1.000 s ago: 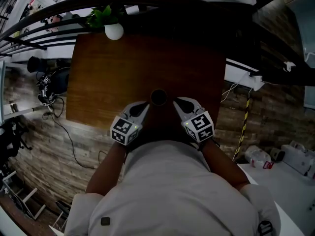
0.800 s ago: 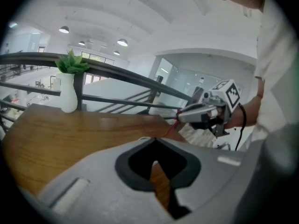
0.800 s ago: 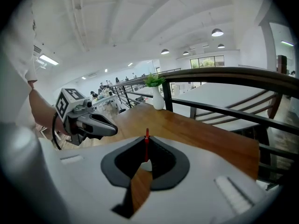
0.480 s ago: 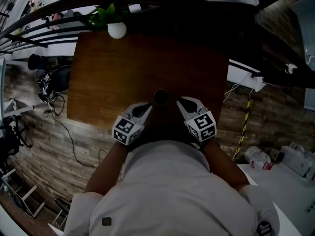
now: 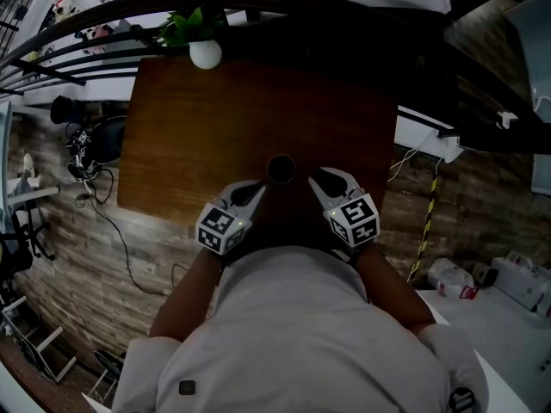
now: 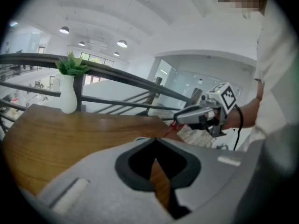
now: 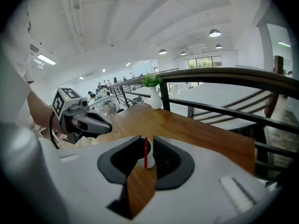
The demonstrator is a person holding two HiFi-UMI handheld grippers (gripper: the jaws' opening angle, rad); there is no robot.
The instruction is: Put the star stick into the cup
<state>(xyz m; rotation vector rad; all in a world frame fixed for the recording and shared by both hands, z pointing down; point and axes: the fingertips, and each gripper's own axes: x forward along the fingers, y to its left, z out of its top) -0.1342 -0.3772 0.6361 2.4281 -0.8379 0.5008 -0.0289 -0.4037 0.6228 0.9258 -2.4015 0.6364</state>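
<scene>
The cup (image 5: pixel 280 169), dark inside when seen from above, stands near the front edge of the wooden table (image 5: pixel 215 119). My right gripper (image 5: pixel 313 178) sits just right of it, shut on the thin red star stick (image 7: pixel 145 153). The stick stands upright between the jaws in front of the white cup (image 7: pixel 150 162). In the left gripper view the right gripper (image 6: pixel 180 120) shows red at its tip. My left gripper (image 5: pixel 252 191) is just left of the cup, its tips (image 6: pixel 154 141) touching with nothing between them. It also appears in the right gripper view (image 7: pixel 108 124).
A white vase with a green plant (image 5: pixel 205 54) stands at the table's far edge, against a dark railing (image 5: pixel 344 11). Cables and equipment lie on the floor to the left (image 5: pixel 82 157). The person's torso fills the lower part of the head view.
</scene>
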